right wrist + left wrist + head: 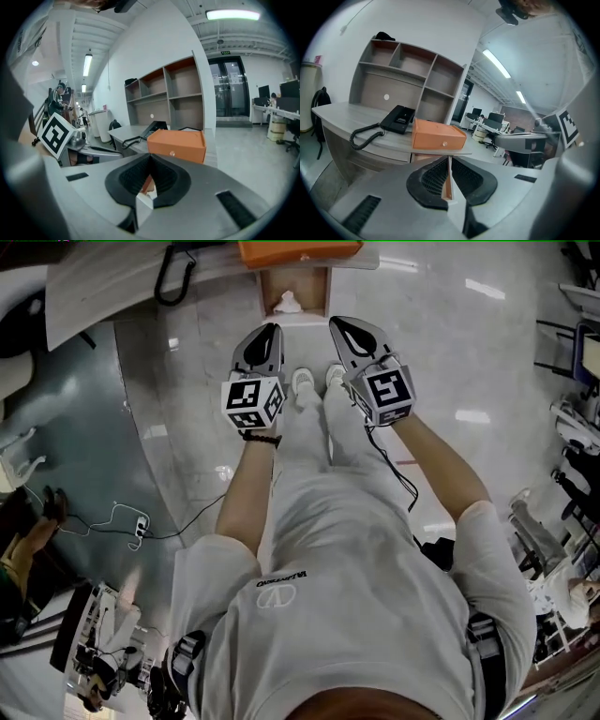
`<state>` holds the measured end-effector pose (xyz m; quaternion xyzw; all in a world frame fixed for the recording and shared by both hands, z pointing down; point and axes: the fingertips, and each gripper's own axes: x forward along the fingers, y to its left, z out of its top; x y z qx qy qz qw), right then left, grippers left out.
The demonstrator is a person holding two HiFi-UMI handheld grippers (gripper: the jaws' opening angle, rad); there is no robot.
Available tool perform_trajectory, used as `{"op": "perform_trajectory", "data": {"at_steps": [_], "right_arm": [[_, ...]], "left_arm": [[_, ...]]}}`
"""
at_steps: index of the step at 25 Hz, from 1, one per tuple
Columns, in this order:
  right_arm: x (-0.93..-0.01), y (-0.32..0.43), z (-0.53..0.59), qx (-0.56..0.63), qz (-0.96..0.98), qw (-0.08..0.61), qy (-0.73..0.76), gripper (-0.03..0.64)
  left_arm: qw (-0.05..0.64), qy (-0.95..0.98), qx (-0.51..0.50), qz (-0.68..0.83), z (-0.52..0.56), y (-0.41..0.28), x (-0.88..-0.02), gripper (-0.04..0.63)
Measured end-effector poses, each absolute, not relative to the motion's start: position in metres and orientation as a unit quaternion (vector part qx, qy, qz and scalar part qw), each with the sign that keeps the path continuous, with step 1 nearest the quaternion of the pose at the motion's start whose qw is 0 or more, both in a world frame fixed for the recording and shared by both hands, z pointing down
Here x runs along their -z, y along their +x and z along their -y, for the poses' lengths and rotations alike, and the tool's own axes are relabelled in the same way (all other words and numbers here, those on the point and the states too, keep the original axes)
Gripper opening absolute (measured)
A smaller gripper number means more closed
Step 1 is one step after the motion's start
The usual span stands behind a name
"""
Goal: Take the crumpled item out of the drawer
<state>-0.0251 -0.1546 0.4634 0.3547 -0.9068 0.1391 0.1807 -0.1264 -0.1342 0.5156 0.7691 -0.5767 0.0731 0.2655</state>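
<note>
- Holding both grippers side by side ahead of you, you face the desk (342, 117).
- Left gripper (272, 329): jaws all but together, a thin slit only, nothing between them.
- Right gripper (336, 322): jaws closed, empty.
- White crumpled item (287, 304) lies in the open wooden drawer (268, 287), below the orange box (298, 251), apart from both grippers.
- Black telephone (396, 118) sits beside that box.
</note>
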Motion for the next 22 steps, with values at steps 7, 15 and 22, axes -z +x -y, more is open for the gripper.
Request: {"op": "perform_trajectory", "data": {"at_steps": [7,15,22], "right_arm": [[-0.556,-0.014,0.187,-0.184,0.897,0.198,0.349,0.0],[-0.631,-0.011,0.206,-0.212,0.891,0.21,0.342,0.0],[-0.684,-0.009,0.22,-0.228,0.889,0.204,0.34,0.002]], "left_arm": [[0.297,0.752,-0.1,0.58,0.168,-0.108,-0.603,0.049],[0.33,0.736,-0.12,0.579,0.199,-0.091,-0.68,0.227],[0.349,0.724,-0.142,0.578,0.214,-0.087,-0.75,0.267]]}}
